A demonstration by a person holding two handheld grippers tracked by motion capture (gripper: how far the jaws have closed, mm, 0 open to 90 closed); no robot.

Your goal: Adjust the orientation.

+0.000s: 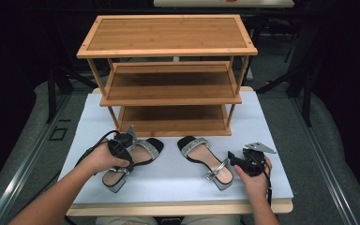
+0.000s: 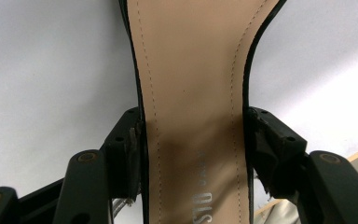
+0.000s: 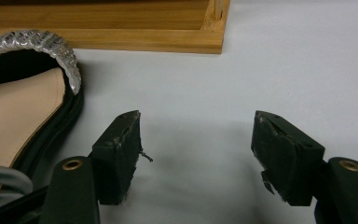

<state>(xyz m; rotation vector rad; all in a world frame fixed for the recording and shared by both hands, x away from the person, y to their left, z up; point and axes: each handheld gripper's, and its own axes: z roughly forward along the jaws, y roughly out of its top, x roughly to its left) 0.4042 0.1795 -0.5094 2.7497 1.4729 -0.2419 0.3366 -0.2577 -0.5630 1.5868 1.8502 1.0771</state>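
**Claws at a pair of sandals, shelves still bare**

Left claw (image 2: pixel 193 140) straddles the narrow waist of the left sandal (image 1: pixel 130 161); in the left gripper view its jaws sit against the black edges of the tan insole on both sides, so it looks clenched on the sandal. That sandal lies flat on the white counter (image 1: pixel 178 180), near left, toe toward the rack. The right claw (image 3: pixel 196 144) is released, jaws wide apart over bare counter, nothing between them. It rests at the near right, just beside the heel of the right sandal (image 1: pixel 205 160), which also lies flat on the counter. A three-tier wooden shoe rack (image 1: pixel 168 84) stands at the far side, every shelf vacant. Judging from this, the work is at its start: neither sandal is lifted or shelved, and both remain to be placed.
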